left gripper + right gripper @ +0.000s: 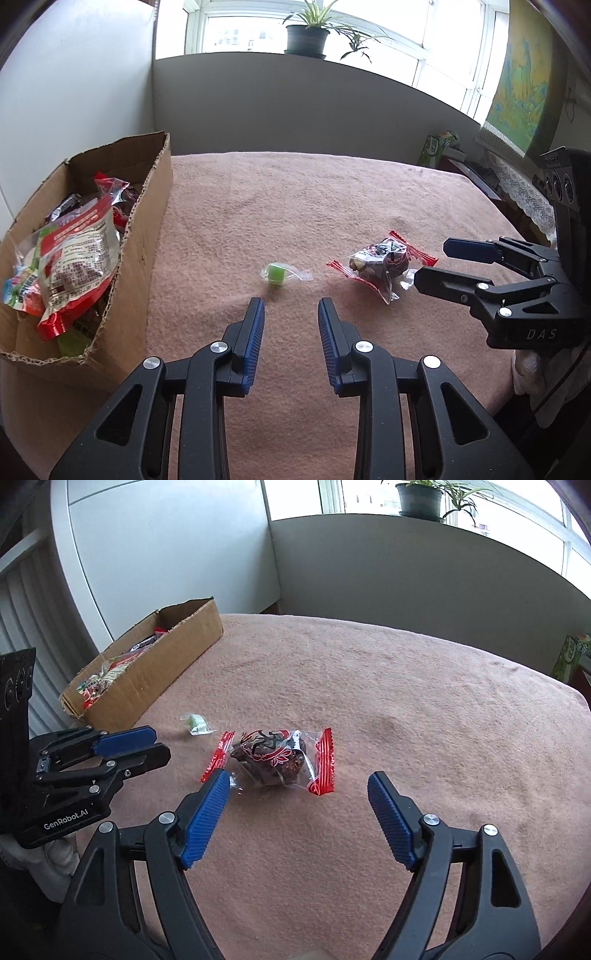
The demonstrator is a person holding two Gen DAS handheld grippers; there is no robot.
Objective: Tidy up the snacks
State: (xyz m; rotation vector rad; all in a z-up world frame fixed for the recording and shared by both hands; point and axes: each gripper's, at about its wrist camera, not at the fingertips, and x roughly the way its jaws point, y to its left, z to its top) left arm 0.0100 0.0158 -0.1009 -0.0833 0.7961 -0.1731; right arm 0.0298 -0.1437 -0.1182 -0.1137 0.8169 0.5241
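- Snacks wait loose: green candy (pixel 276 274) ahead of your narrowly parted, empty left gripper (pixel 291 313).
- Right gripper (pixel 299 790) gapes wide (empty); close on the red-ended packet (pixel 271 760), then carry it to the box (pixel 155 192) at far left.

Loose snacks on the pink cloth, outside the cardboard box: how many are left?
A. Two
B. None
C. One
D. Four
A: only a small green candy in clear wrap and a red-ended clear packet with a dark snack lie on the pink cloth; every other packet sits in the cardboard box.
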